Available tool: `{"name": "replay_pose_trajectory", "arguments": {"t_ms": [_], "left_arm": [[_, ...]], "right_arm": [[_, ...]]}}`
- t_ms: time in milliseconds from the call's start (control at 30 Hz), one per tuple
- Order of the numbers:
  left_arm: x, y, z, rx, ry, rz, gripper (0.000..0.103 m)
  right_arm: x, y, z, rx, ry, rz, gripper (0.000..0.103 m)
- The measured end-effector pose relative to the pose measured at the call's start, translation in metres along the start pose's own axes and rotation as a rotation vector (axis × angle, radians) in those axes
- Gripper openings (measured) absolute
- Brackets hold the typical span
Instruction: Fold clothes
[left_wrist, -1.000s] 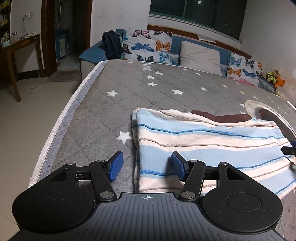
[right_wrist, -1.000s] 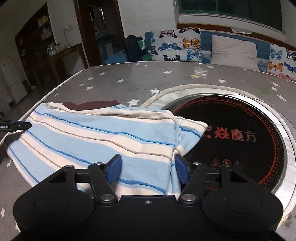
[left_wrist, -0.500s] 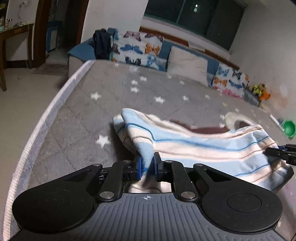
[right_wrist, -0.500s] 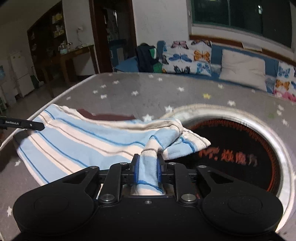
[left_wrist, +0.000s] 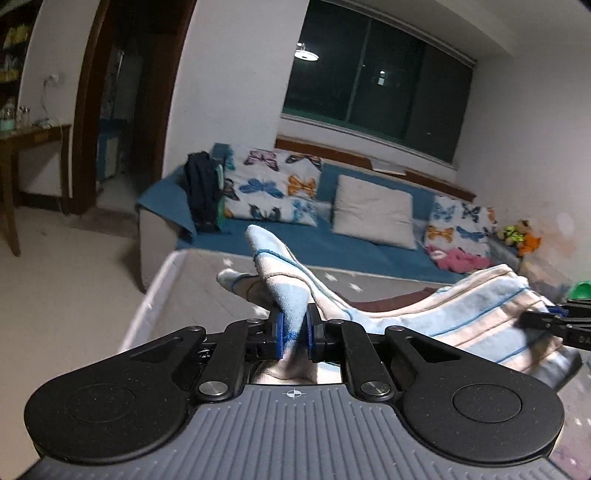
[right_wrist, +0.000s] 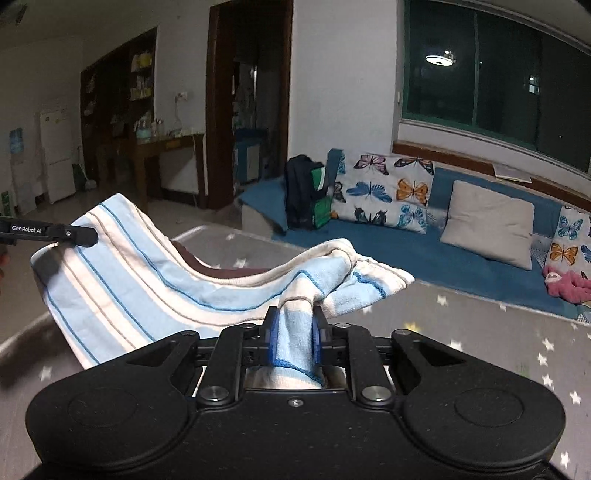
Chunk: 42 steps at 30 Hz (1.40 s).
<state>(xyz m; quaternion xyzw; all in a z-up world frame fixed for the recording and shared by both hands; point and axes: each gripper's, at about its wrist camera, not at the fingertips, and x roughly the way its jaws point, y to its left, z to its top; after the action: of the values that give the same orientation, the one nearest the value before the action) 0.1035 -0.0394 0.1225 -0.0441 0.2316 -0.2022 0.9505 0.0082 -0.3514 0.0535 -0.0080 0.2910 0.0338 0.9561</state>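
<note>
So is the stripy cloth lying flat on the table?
No, the cloth hangs lifted and sagging between the right gripper and left gripper.

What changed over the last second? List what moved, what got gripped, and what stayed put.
Both tongs, open a second ago, closed on the near edge of the blue-and-cream striped cloth: left tongs on one corner, right tongs on the other. Both then lifted, raising that edge off the grey star-patterned table cover so the cloth sags between them. The dark brown garment stayed under it.
</note>
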Motion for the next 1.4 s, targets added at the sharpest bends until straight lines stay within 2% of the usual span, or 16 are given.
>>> {"name": "replay_pose_trajectory", "arguments": {"t_ms": [133, 267, 333, 467, 533, 633, 700, 833, 900, 933, 1133, 1400], "left_arm": [[0.040, 0.001, -0.013, 0.040, 0.069, 0.076, 0.015], [0.075, 0.010, -0.043, 0.052, 0.203, 0.133, 0.015], [0.078, 0.016, -0.055, 0.065, 0.220, 0.160, 0.017], [0.062, 0.026, -0.062, 0.041, 0.209, 0.160, 0.025], [0.053, 0.026, -0.061, 0.047, 0.203, 0.171, 0.035], [0.034, 0.023, -0.064, 0.059, 0.185, 0.186, 0.043], [0.019, 0.019, -0.068, 0.059, 0.176, 0.195, 0.054], [-0.005, 0.014, -0.078, 0.075, 0.160, 0.218, 0.059], [-0.019, 0.011, -0.088, 0.076, 0.157, 0.229, 0.063], [-0.024, 0.011, -0.092, 0.074, 0.157, 0.234, 0.064], [-0.052, 0.011, -0.123, 0.055, 0.167, 0.262, 0.068], [-0.068, 0.010, -0.155, 0.042, 0.179, 0.282, 0.071]], "right_arm": [[0.008, -0.010, 0.000, 0.003, 0.002, -0.017, 0.019], [0.015, -0.021, 0.000, 0.005, 0.004, -0.034, 0.027], [0.019, -0.026, 0.000, 0.007, 0.005, -0.042, 0.029], [0.027, -0.036, 0.001, 0.010, 0.006, -0.059, 0.039], [0.031, -0.042, 0.001, 0.011, 0.007, -0.067, 0.043], [0.037, -0.049, 0.001, 0.013, 0.009, -0.080, 0.049], [0.040, -0.055, 0.001, 0.014, 0.010, -0.088, 0.052], [0.048, -0.064, 0.001, 0.017, 0.011, -0.105, 0.061], [0.017, -0.020, -0.027, 0.014, 0.004, -0.112, 0.066], [0.002, -0.018, -0.041, 0.024, -0.003, -0.122, 0.067], [-0.027, -0.039, -0.079, 0.075, -0.012, -0.180, 0.078], [-0.053, -0.081, -0.127, 0.156, -0.009, -0.276, 0.082]]}}
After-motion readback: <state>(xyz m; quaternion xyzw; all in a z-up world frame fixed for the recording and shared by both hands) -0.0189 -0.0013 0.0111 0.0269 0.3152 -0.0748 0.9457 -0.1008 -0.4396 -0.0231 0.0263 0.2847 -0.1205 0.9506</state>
